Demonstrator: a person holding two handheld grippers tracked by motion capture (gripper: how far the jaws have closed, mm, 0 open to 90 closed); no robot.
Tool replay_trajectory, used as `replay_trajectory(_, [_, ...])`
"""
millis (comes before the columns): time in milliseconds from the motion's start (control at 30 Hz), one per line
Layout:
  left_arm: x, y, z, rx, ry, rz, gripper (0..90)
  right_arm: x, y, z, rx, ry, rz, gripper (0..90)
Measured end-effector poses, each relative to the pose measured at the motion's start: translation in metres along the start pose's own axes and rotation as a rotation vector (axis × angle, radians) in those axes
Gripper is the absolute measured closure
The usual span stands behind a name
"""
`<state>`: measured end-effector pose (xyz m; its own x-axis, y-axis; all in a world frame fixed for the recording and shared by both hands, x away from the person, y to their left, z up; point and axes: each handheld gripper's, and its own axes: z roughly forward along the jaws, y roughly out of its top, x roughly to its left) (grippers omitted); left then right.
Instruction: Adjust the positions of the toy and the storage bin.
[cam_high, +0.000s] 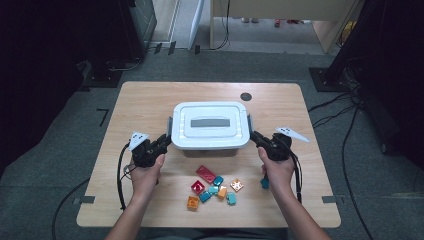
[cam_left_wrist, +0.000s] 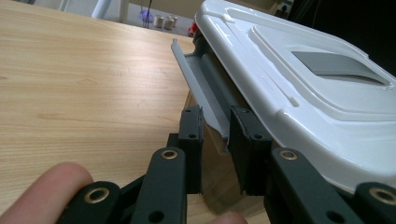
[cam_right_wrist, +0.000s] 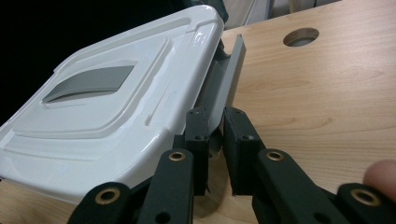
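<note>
While both hands are resting on the light wooden surface (cam_high: 145, 100), the white plastic storage box with a grey recessed lid handle (cam_high: 210, 125) is sitting near the centre of that surface, lid on. The left gripper (cam_high: 162, 142) is meeting the box at its left end, and in the left gripper view its jaws are clenching on the grey plastic side latch (cam_left_wrist: 205, 93), which is standing swung outward from the lid edge. The right gripper (cam_high: 256, 137) is meeting the opposite end; in the right gripper view its jaws are likewise grasping the grey side latch there (cam_right_wrist: 229, 79), one pad on each face of the flap (the flap is angling away from the white lid). A round cable hole (cam_high: 245, 96) is showing in the surface behind the box. Between the two forearms, in front of the box, a loose cluster of small red, orange and teal building blocks (cam_high: 212, 187) is lying, well apart from either gripper. One teal block (cam_high: 264, 183) is lying just beside the right hand (cam_high: 275, 170).
</note>
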<state>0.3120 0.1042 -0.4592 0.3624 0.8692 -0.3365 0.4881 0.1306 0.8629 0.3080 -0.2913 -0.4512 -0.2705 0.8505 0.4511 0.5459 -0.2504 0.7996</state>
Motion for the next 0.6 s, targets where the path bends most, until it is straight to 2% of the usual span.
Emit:
replay_trajectory(200, [0.000,0.001,0.001,0.001,-0.003,0.004,72.6,0.000,0.001,0.000,0.003,0.005,-0.010,80.7])
replay_trajectory(233, [0.000,0.002,0.002,0.002,0.010,0.010,68.9,-0.001,0.001,0.000,0.004,0.007,-0.015,79.2])
replay_trajectory(300, [0.002,0.002,0.001,0.003,0.028,0.006,58.0,-0.002,0.002,-0.003,-0.025,0.005,-0.046,70.4])
replay_trajectory(367, [0.006,0.001,-0.002,-0.002,0.025,0.000,48.7,-0.005,0.003,-0.010,-0.054,0.010,-0.070,63.2])
replay_trajectory(433, [0.009,0.000,-0.006,-0.004,0.020,0.002,39.8,-0.010,0.003,-0.019,-0.064,-0.003,-0.077,62.4])
replay_trajectory(600, [0.012,-0.002,-0.020,-0.022,0.019,0.029,27.9,-0.025,-0.010,-0.043,-0.038,-0.019,-0.097,62.2])
